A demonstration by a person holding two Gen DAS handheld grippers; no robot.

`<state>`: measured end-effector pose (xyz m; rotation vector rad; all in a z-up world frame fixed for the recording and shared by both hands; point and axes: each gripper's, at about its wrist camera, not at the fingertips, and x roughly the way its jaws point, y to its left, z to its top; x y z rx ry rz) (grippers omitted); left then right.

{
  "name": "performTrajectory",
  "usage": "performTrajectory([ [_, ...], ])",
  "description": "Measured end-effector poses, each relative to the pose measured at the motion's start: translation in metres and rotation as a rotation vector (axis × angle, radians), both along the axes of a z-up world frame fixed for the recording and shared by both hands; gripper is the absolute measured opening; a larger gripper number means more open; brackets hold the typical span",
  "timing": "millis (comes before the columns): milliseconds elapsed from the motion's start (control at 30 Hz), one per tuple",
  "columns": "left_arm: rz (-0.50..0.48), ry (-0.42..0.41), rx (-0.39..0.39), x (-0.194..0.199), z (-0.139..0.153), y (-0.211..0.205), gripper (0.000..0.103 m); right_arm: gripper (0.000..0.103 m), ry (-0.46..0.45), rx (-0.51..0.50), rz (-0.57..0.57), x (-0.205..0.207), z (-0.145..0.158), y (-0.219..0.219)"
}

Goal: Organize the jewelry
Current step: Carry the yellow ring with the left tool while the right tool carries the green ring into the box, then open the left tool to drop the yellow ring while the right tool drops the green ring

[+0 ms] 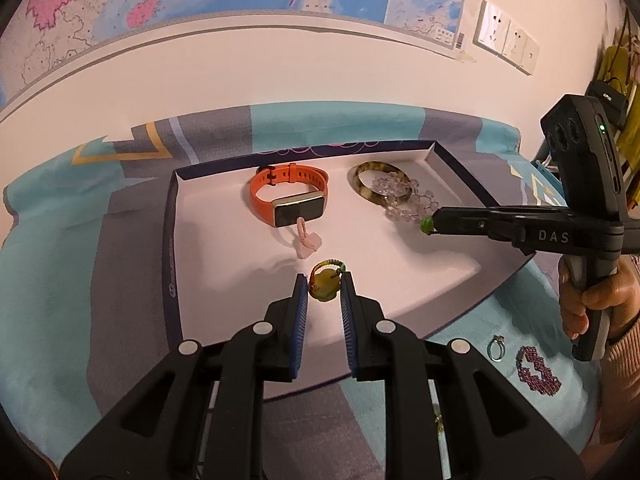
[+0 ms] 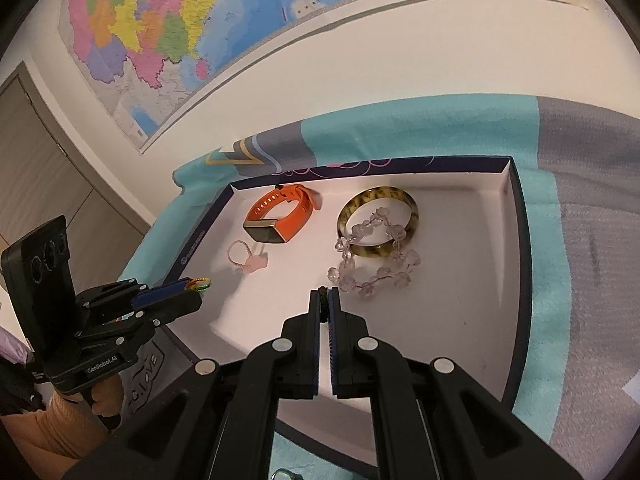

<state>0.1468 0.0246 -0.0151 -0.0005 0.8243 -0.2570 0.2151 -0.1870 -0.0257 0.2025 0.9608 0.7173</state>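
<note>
A white tray with a dark rim [image 1: 171,240] [image 2: 520,240] lies on the cloth. In it are an orange smartwatch [image 1: 290,196] [image 2: 280,218], a pink ring [image 1: 306,240] [image 2: 246,258], a tortoiseshell bangle [image 1: 362,184] [image 2: 378,222] and a clear bead bracelet [image 1: 404,198] [image 2: 374,264]. My left gripper [image 1: 324,286] [image 2: 196,284] is shut on a yellow-green stone ring with a multicoloured cord loop [image 1: 325,286] [image 2: 199,283], just above the tray's near left floor. My right gripper [image 2: 325,300] [image 1: 429,225] is shut on a small green bead piece [image 1: 426,224] on a dark cord [image 2: 325,309], hanging over the tray beside the clear bracelet.
On the teal and grey cloth [image 1: 52,264], right of the tray, lie a silver ring [image 1: 496,348] and a magenta bead bracelet [image 1: 538,370]. A wall with a map [image 2: 160,32] rises behind. A person's hand [image 1: 592,300] holds the right gripper's handle.
</note>
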Motion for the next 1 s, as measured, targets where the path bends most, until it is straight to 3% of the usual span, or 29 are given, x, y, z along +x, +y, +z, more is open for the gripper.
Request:
performTrajectory([
  [567, 0.019, 0.051, 0.028, 0.02, -0.016, -0.003, 0.017, 0.003, 0.036, -0.01, -0.002, 0.012, -0.01, 0.006],
  [1000, 0.036, 0.071, 0.046, 0.032, -0.024, -0.002, 0.017, 0.009, -0.002, -0.056, -0.056, 0.014, -0.009, 0.002],
])
